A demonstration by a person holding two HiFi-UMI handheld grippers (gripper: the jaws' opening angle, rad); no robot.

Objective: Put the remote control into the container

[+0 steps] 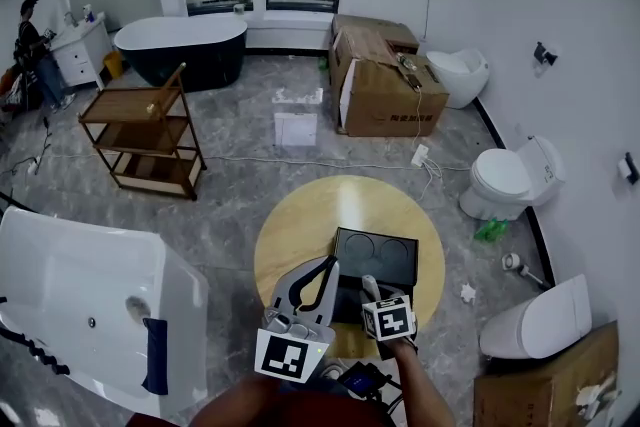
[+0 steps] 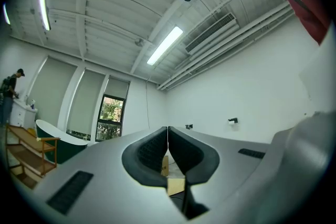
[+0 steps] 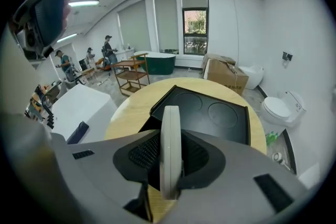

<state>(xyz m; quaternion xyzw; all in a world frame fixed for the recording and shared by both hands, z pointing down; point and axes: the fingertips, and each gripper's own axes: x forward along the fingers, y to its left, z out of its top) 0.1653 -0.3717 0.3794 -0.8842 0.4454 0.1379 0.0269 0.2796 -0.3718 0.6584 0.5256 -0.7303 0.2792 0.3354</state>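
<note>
My right gripper (image 3: 170,136) is shut on a white remote control (image 3: 170,149), which stands edge-on between the pads and sticks out past the jaws. In the head view the remote control (image 1: 369,289) and right gripper (image 1: 372,300) hover at the near edge of the black container (image 1: 375,255), a tray with two round recesses (image 3: 210,113) on the round wooden table (image 1: 300,215). My left gripper (image 1: 322,273) is raised beside it, tilted upward. Its jaws (image 2: 167,136) are shut together with nothing between them.
A white bathtub (image 1: 80,295) lies at the left and a dark one (image 1: 185,45) under the window. A wooden shelf cart (image 1: 145,130), a clear box (image 1: 297,120), cardboard boxes (image 1: 385,80) and toilets (image 1: 510,180) stand around the table. A person (image 1: 30,55) stands far left.
</note>
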